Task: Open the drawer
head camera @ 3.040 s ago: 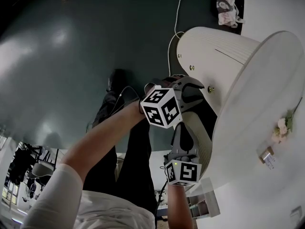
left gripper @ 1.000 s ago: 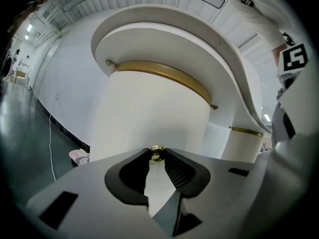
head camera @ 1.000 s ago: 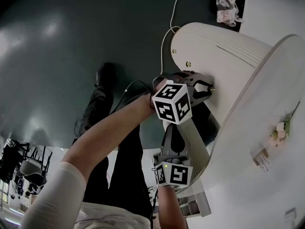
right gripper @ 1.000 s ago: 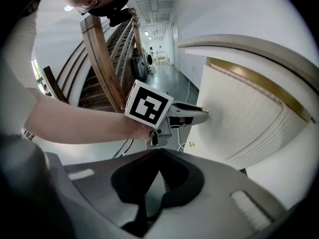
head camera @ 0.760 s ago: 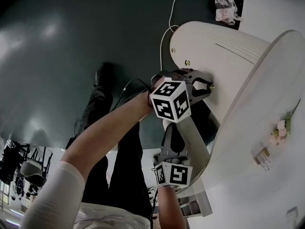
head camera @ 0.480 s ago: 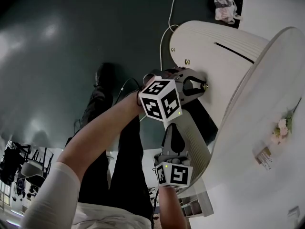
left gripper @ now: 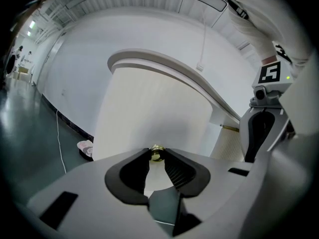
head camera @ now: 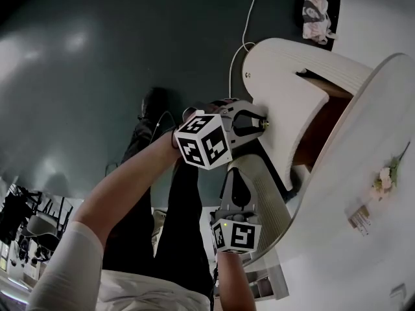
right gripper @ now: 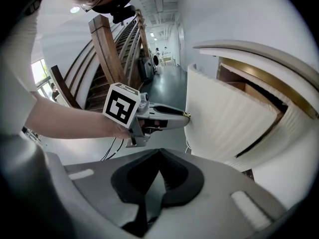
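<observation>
Your left gripper (head camera: 258,123) is clenched on the brass knob (left gripper: 156,153) at its tips, and the curved white drawer (head camera: 285,96) ahead of it stands partly open. Your right gripper (right gripper: 159,154) is clenched on nothing, with the left one just ahead of it.

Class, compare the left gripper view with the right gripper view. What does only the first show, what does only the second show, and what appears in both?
Only the left gripper view: a crumpled cloth on the floor, and the brass knob seen head-on between the left gripper's fingers.
Only the right gripper view: the drawer's open gap with its wooden inside, a wooden staircase, and the right gripper's fingers closed on nothing.
Both: the curved white drawer front and the left gripper gripping its knob.
</observation>
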`<state>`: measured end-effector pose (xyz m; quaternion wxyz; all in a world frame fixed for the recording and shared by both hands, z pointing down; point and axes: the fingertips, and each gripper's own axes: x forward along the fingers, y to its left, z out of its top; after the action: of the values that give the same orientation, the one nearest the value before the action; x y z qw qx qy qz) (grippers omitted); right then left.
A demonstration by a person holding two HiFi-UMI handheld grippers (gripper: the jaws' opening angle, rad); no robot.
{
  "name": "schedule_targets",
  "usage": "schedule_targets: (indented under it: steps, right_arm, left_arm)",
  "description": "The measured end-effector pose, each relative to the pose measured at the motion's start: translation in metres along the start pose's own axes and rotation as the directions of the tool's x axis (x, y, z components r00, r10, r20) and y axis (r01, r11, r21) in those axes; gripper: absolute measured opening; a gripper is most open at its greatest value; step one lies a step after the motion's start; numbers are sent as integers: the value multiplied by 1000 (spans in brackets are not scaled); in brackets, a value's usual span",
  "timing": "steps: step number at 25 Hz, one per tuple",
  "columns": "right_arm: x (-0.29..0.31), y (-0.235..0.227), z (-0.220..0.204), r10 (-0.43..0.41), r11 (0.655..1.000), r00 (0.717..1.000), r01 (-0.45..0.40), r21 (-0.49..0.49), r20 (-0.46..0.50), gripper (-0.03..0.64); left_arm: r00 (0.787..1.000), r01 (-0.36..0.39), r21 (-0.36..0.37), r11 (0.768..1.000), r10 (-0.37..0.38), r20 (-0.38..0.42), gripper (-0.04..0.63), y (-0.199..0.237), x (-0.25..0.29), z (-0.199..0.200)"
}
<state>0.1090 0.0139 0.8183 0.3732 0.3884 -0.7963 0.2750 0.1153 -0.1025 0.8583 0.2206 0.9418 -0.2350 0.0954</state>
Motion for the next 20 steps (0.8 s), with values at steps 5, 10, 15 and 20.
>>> schedule_targets:
  steps: [5, 10, 15, 20]
  right_arm:
    - [-1, 12, 3, 33, 999, 999, -33, -16, 1, 11]
    - [-5, 27, 2, 55, 998, 998, -55, -32, 4, 11]
    - [-8, 39, 2, 81, 996, 997, -81, -43, 8, 11]
    - [-7, 54, 0, 103, 993, 995, -103, -52, -1, 11]
  left_arm:
    - [1000, 0, -8, 1000, 0, -24, 100, 0, -16, -6]
    - [999, -9, -11, 1000, 9, -36, 100, -4, -36, -14]
    - [999, -22, -27, 999, 21, -39, 100, -6, -53, -20]
    - [998, -35, -33, 999, 34, -45, 100, -7, -68, -27]
